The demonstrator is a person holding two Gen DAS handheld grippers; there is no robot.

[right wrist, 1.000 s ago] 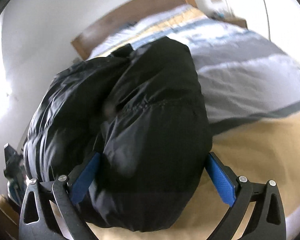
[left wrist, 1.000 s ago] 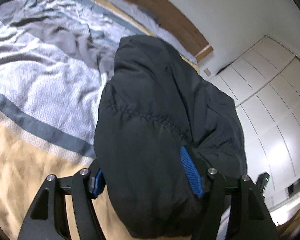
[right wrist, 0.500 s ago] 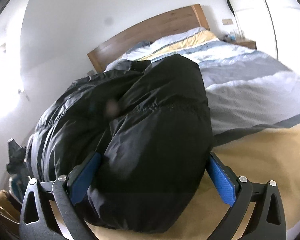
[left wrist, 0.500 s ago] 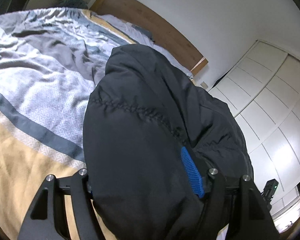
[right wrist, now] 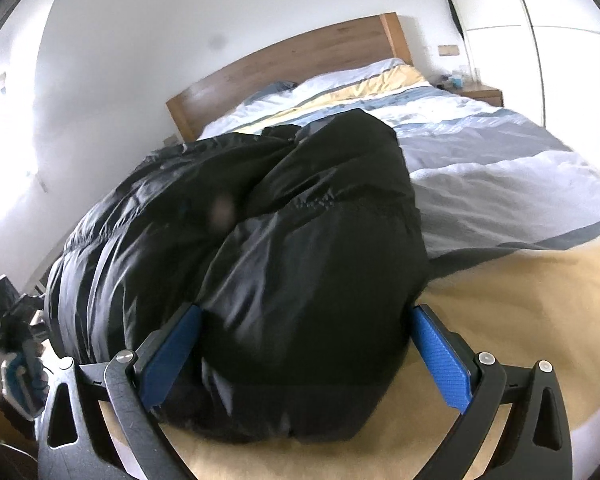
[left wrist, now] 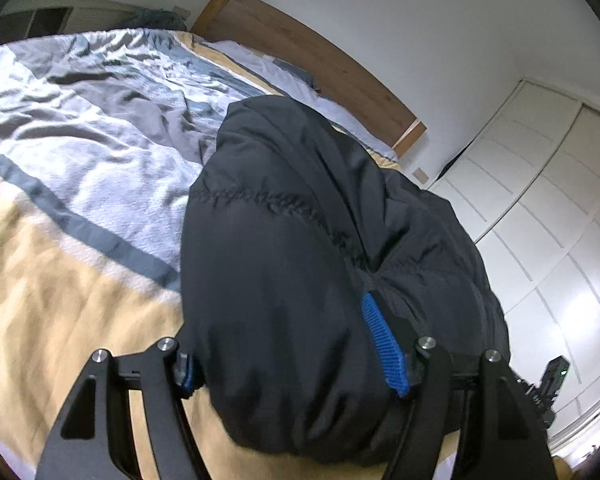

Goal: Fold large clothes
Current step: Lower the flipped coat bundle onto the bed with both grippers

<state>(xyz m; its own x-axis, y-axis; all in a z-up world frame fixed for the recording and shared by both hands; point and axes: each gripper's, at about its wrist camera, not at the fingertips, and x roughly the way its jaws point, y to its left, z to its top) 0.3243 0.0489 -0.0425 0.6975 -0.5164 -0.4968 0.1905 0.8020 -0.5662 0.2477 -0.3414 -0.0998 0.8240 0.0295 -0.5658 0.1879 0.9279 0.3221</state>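
Left wrist: one black puffer jacket [left wrist: 300, 280] bundled on the bed [left wrist: 60, 240], long axis running away toward the headboard [left wrist: 308, 68]. Left gripper [left wrist: 288, 356] fingers clamp a fold; left pad mostly buried. Right wrist: same jacket [right wrist: 300, 248], near end slightly blurred. Right gripper [right wrist: 300, 364] fingers straddle the bundle, apparently gripping it.

Daylit, fisheye-warped edges, slight motion blur
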